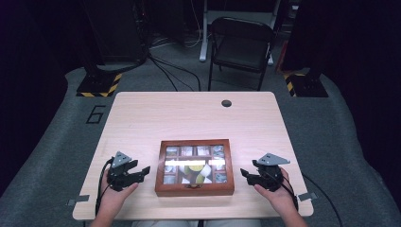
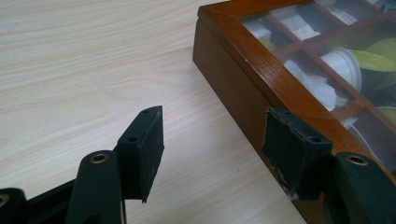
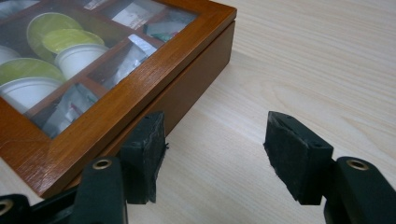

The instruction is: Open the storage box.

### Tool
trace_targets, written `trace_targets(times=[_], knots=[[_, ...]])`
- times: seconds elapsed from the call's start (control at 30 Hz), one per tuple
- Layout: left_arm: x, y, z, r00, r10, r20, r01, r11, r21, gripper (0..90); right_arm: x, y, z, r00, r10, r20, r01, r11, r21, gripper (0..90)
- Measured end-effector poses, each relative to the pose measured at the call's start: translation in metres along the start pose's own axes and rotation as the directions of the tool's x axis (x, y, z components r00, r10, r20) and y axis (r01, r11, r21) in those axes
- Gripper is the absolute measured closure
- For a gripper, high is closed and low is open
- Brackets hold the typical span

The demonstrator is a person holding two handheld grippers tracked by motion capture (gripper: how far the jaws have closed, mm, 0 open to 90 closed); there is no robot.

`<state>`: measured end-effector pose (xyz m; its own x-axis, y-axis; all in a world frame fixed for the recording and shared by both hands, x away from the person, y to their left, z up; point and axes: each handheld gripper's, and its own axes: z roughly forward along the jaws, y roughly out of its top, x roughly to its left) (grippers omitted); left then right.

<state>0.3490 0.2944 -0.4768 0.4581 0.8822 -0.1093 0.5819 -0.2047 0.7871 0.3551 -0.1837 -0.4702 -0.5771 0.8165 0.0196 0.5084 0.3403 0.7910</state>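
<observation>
A closed brown wooden box (image 1: 195,189) with a windowed lid lies near the table's front edge; through the panes I see white cups with green lids and small packets. My left gripper (image 1: 142,171) hovers just left of the box, open, with bare table between its fingers. In the left gripper view the gripper (image 2: 212,135) points along the box's side wall (image 2: 233,88), one pad (image 2: 292,149) close against it. My right gripper (image 1: 244,173) is just right of the box, open and holding nothing. In the right gripper view the gripper (image 3: 215,135) stands beside the box (image 3: 140,88).
The light wooden table (image 1: 189,118) has a round black grommet (image 1: 226,103) at its far edge. Behind the table stands a black folding chair (image 1: 241,45). Two stand bases with yellow-black tape (image 1: 97,85) sit on the grey floor, among cables.
</observation>
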Motion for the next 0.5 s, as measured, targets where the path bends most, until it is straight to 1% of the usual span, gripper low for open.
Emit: trace_targets(times=[0.1,0.13,0.23,0.3,0.4,0.43,0.5], knots=[[-0.003,0.000,-0.002,1.0000,0.001,0.003,-0.001,0.9999,-0.011,38.1,0.002,0.000,-0.001,1.0000,-0.002,-0.005,0.002,1.000,0.003,39.1],[-0.003,0.000,-0.003,1.0000,0.002,0.009,-0.002,1.0000,-0.005,38.1,0.002,-0.001,-0.002,1.0000,-0.006,-0.002,0.007,1.000,0.004,39.5],[-0.006,-0.001,-0.006,0.9998,0.020,-0.002,-0.020,0.9996,-0.018,37.7,0.003,-0.001,-0.003,0.9999,-0.011,-0.003,0.011,1.000,0.000,40.5],[-0.007,-0.001,-0.006,0.9995,0.032,0.003,-0.032,0.9994,-0.017,37.8,0.004,-0.001,-0.004,0.9999,-0.011,-0.005,0.011,1.000,-0.003,40.4],[-0.010,-0.001,-0.008,0.9995,0.033,0.006,-0.032,0.9992,-0.024,37.8,0.004,-0.002,-0.005,0.9999,0.006,-0.012,-0.006,1.000,-0.006,39.8],[-0.011,-0.001,-0.008,0.9994,0.033,0.010,-0.033,0.9991,-0.025,37.9,0.005,-0.003,-0.006,1.0000,0.006,-0.006,-0.006,1.000,-0.008,39.7],[-0.012,-0.001,-0.009,0.9996,0.025,0.012,-0.025,0.9994,-0.025,37.9,0.006,-0.003,-0.007,0.9999,0.010,-0.014,-0.010,1.000,-0.012,39.4]])
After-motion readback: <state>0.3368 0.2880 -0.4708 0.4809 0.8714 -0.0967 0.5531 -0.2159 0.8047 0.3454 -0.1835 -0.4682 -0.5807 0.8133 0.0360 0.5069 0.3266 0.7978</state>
